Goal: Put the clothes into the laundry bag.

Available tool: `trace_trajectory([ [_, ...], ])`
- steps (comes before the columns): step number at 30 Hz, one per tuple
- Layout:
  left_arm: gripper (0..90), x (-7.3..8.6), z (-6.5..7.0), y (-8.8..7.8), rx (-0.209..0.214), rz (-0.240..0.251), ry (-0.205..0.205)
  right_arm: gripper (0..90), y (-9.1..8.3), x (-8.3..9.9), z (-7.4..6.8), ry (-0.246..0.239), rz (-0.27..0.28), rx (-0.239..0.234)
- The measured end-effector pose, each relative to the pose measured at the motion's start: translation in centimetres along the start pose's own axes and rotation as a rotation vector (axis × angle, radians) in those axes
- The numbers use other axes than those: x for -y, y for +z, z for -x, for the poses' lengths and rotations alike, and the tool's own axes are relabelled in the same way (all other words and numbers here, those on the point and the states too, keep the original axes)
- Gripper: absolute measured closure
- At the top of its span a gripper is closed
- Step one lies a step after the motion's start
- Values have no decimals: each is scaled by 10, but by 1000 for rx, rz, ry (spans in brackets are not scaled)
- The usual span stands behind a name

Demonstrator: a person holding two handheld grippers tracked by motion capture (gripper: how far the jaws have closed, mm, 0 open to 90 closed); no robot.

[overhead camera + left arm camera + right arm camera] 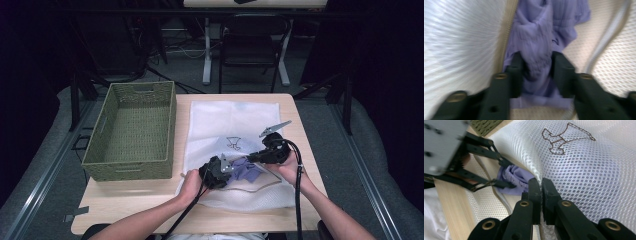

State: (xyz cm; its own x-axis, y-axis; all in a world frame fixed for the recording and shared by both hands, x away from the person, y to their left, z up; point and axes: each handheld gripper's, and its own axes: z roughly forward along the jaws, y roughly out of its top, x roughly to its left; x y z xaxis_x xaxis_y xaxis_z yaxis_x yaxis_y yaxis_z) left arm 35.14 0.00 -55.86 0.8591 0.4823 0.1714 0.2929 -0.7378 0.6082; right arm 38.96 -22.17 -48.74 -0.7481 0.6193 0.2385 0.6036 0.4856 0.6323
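High view: a white mesh laundry bag point(235, 125) is lying on the wooden table point(130, 200), right of a green woven basket point(132, 132), with a purple cloth point(248, 170) showing at its near opening. The left gripper point(227, 167) is pinching that purple cloth between its jaws. The right gripper point(252, 159) is clenching the bag's mesh edge just beside it, lifting it.
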Motion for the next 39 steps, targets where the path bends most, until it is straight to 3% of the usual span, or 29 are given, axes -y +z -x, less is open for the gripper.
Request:
trace_trajectory([
  [2, 769, -1, 1, 4, -12, -6, 1, 874, -1, -1, -2, -2, 3, -3],
  [4, 797, -4, 2, 6, -27, 1, 5, 874, -2, -2, -3, -5, 10, -4],
  [10, 816, -19, 0, 4, -114, 91, -24, 875, -9, -5, -6, -1, 51, -13],
  [13, 815, -24, -3, 6, -153, 100, -31, 874, -14, -6, -7, 5, 76, -17],
  [16, 795, -21, -6, 15, -114, 65, -50, 874, -9, -4, -4, 13, 50, -23],
  [19, 715, -17, -5, 19, -83, 45, -31, 874, 0, 0, 0, 20, 9, -27],
  [26, 496, -17, -1, 8, -43, 35, 4, 873, -2, 0, 0, 18, 19, -18],
  [29, 460, -16, 1, -1, -29, 38, 17, 873, -3, 1, 1, 21, 19, -16],
  [34, 483, -12, 2, -9, -7, 41, 16, 873, -5, 0, 1, 19, 26, -14],
  [39, 586, -10, 2, 3, -17, 17, 3, 873, -3, 0, 1, 15, 20, -16],
])
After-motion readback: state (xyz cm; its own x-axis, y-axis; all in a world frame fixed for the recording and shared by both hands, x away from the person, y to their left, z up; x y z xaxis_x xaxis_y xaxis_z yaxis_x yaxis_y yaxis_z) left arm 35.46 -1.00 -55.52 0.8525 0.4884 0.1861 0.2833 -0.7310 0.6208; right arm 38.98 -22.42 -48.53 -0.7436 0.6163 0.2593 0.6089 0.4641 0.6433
